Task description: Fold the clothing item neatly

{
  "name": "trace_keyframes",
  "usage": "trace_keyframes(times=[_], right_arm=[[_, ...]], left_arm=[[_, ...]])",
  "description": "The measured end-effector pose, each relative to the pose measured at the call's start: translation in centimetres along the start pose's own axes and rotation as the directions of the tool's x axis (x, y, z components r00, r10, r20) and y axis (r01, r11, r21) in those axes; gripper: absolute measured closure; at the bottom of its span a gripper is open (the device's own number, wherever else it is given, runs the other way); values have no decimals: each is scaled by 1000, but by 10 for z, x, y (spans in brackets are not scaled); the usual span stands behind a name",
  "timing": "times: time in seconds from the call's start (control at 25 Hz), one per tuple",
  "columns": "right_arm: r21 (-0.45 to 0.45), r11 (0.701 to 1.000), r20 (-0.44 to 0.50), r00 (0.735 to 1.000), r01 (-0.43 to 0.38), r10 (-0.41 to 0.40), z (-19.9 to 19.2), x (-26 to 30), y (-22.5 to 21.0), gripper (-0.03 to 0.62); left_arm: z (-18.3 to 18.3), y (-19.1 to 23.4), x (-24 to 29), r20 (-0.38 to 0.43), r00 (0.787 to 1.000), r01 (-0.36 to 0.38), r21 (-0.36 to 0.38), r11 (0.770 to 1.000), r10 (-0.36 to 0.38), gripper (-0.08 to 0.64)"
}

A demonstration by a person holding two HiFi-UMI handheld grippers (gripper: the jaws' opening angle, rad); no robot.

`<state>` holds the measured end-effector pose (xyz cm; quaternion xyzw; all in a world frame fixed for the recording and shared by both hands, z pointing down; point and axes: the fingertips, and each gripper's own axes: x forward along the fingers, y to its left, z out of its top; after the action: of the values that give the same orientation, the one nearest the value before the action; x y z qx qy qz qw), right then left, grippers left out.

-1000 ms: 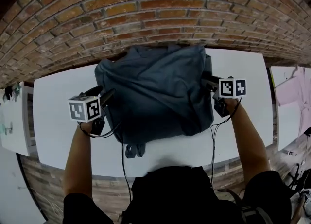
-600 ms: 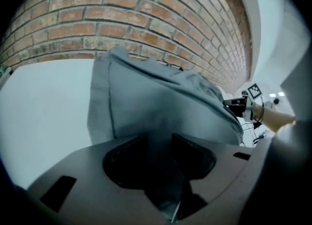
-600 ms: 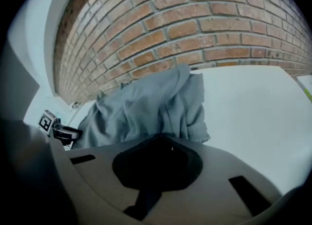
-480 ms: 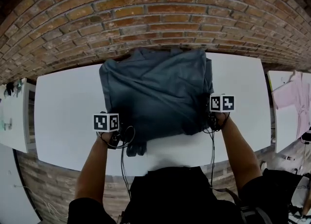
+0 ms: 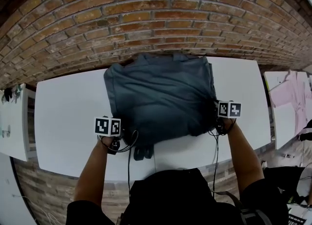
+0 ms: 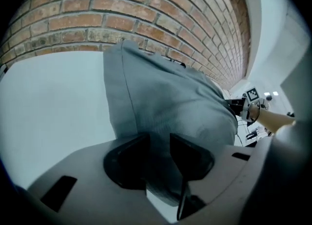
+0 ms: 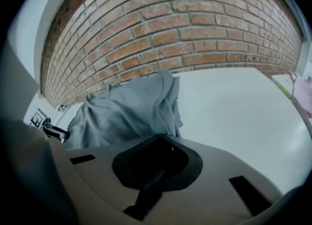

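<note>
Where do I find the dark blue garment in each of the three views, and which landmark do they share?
Head view: garment at the centre, on the white table.
Left gripper view: garment in the centre, down between the jaws.
Right gripper view: garment left of centre, above the jaws.
Shared landmark: brick wall behind it.

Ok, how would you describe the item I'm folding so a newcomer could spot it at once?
Under the brick wall runs a long white table. At its middle, reaching back toward the wall, lies a rumpled dark blue-grey garment. It is the only dark cloth there; the pale pink garment lies on a separate surface at far right.
</note>
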<state>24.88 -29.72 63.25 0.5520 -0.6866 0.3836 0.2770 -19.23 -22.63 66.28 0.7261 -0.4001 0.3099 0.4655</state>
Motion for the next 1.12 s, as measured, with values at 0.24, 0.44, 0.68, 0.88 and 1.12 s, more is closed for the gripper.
trace_keyframes(times=[0.24,0.44,0.68,0.88,1.12], right_arm=[[-147,980,205,966,-132,161,101,-28,56,589],[-233,927,149,931,-295,334,153,-8,101,535],[-180,896,288,849,-406,443,168,-20,121,573],[-99,912,502,772,-398,391,147,-75,131,591],[-49,965,625,746,-258,231,99,-145,139,592]], left_arm=[[74,-4,-44,149,984,75,145,987,-97,420],[150,-23,-55,242,956,118,200,973,-166,417],[174,-68,-66,400,885,149,237,960,-237,428],[156,-75,-96,541,828,13,242,970,-146,549],[126,-62,-151,666,743,-78,180,981,-63,561]])
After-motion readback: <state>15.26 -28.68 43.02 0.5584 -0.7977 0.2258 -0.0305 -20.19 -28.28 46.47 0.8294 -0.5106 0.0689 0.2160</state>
